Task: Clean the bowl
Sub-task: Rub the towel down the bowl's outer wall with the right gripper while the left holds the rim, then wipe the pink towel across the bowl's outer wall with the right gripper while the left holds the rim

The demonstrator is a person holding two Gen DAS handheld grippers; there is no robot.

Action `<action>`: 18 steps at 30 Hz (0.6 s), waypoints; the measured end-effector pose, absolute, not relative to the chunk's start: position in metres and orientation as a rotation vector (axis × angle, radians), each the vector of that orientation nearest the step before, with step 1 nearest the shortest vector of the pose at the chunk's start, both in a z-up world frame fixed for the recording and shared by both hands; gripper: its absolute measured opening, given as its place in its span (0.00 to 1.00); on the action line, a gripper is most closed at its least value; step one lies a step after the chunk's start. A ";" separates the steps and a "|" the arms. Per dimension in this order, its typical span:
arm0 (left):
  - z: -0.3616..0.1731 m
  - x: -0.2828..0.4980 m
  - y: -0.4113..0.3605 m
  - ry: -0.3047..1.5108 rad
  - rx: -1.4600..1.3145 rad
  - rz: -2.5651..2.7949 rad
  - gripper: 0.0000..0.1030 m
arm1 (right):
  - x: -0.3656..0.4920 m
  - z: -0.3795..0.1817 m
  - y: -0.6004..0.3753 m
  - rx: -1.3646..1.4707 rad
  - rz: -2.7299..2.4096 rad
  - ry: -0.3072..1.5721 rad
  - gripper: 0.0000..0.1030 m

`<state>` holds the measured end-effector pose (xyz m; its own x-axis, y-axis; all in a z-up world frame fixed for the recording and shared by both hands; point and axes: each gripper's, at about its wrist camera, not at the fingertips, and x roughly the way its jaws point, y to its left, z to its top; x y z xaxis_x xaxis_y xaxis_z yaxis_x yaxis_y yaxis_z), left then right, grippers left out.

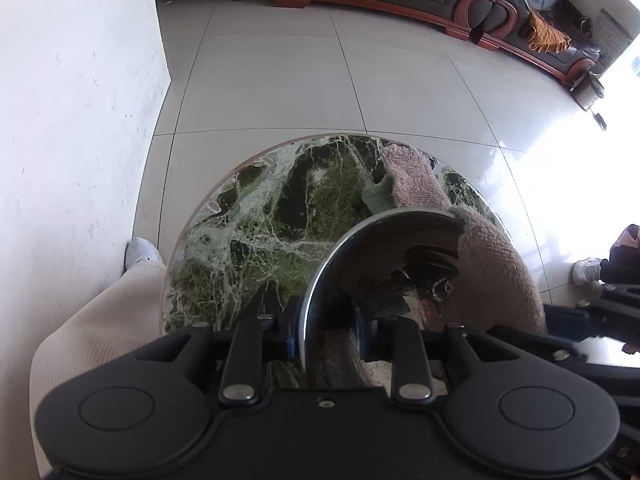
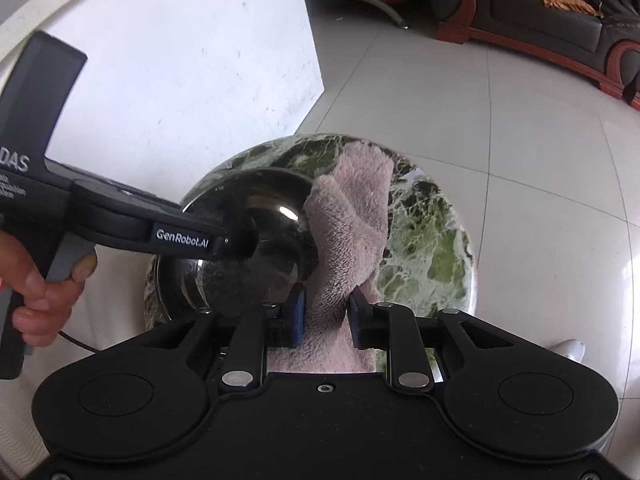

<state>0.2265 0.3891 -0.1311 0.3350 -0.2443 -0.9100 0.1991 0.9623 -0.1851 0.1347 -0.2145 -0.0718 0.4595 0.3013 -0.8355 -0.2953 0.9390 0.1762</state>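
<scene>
Over the round marble table [image 1: 248, 216], the left gripper [image 1: 332, 336] has its jaws clenched on the steel bowl [image 1: 384, 264] rim, tilting it steady so the right gripper [image 2: 326, 312], grasping the pink cloth [image 2: 348, 216], can wipe it.

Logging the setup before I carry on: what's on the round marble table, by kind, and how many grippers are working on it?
Metal bowl: 1
Pink cloth: 1
Grippers: 2, left gripper on the bowl's rim, right gripper on the cloth
Total: 4, over the marble table
</scene>
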 end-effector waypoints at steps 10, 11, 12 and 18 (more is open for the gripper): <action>-0.111 0.216 0.465 1.148 -0.020 -0.351 0.22 | 0.147 -0.043 -0.261 0.257 0.311 0.986 0.40; -0.109 0.211 0.470 1.142 -0.010 -0.358 0.22 | 0.150 -0.043 -0.265 0.284 0.300 0.987 0.40; -0.106 0.209 0.466 1.139 -0.003 -0.362 0.22 | 0.152 -0.044 -0.269 0.311 0.288 0.988 0.40; -0.111 0.206 0.499 1.152 0.002 -0.377 0.22 | 0.155 -0.054 -0.260 0.295 0.297 1.014 0.40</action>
<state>0.2059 0.4988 -0.1106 0.3506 -0.2903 -0.8904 0.2925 0.9371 -0.1904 0.1545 -0.2600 -0.0536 0.4957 0.3766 -0.7826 -0.1060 0.9206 0.3758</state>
